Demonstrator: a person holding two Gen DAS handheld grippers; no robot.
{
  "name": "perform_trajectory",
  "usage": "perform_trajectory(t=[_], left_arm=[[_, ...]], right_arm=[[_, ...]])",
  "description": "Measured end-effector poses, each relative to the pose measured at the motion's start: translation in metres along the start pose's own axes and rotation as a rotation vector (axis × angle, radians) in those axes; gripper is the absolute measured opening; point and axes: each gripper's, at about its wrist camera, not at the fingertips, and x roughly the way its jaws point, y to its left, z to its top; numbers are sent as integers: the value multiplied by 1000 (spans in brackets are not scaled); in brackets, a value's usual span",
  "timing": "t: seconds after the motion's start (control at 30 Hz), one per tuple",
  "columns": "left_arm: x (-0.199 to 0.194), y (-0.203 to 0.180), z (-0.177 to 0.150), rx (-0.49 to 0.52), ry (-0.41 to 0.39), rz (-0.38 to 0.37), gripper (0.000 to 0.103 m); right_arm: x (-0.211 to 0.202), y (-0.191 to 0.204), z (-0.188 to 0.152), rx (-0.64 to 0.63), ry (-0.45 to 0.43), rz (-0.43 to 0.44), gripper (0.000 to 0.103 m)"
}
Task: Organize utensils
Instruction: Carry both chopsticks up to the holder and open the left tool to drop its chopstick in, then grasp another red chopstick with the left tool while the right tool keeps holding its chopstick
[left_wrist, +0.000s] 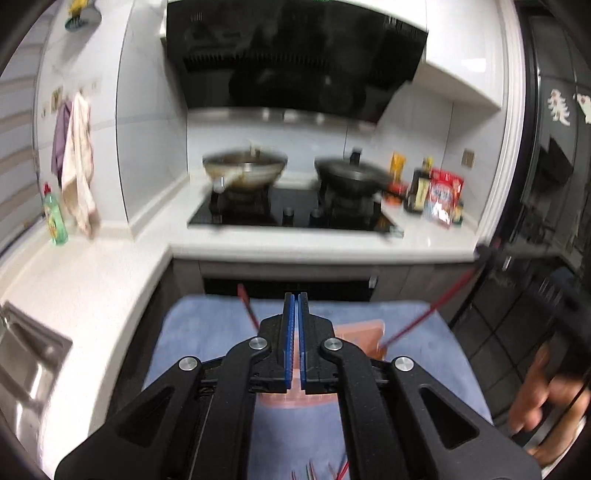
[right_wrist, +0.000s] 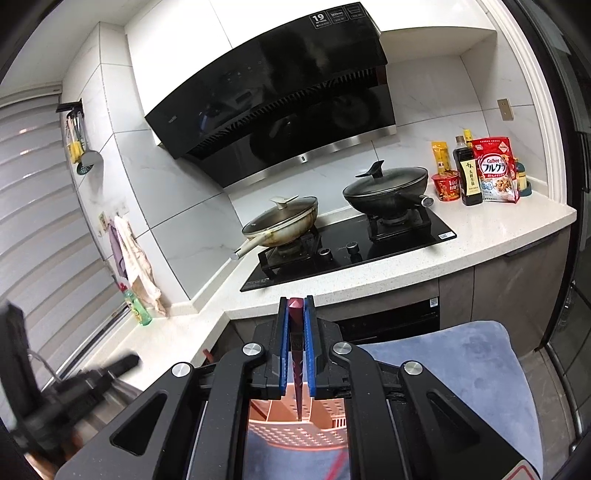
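Right gripper (right_wrist: 296, 306): I pinch a red chopstick (right_wrist: 296, 354) above the pink utensil basket (right_wrist: 295, 432); its tip may miss the compartment. Left gripper (left_wrist: 296, 299): pressed together, empty.

Two lidded pans (right_wrist: 280, 221), one pink basket (right_wrist: 295, 424), two tools (right_wrist: 296, 306).

Bright, left view motion-blurred, fisheye-warped edges

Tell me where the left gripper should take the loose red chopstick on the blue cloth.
Grip the loose red chopstick near its far end, which seems to stick out past the blue cloth's far edge. Come from above with the left gripper, jaws across the thin shaft; they are shut now, so open them first.
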Motion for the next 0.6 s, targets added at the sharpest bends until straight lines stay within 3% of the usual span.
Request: perform_trajectory(t=[0.07, 0.2, 0.33, 0.6], left_arm=[[6, 2, -15, -8, 38, 0, 2], [19, 0, -50, -9, 114, -6, 18], [32, -10, -81, 3, 181, -25, 24], [70, -54, -131, 42, 304, -89, 35]], right_arm=[[-4, 2, -2, -10, -5, -8, 7], [-26, -2, -1, -21, -37, -31, 7], [-49, -14, -2, -37, -51, -82, 7], [-97, -64, -32, -5, 24, -215, 7]])
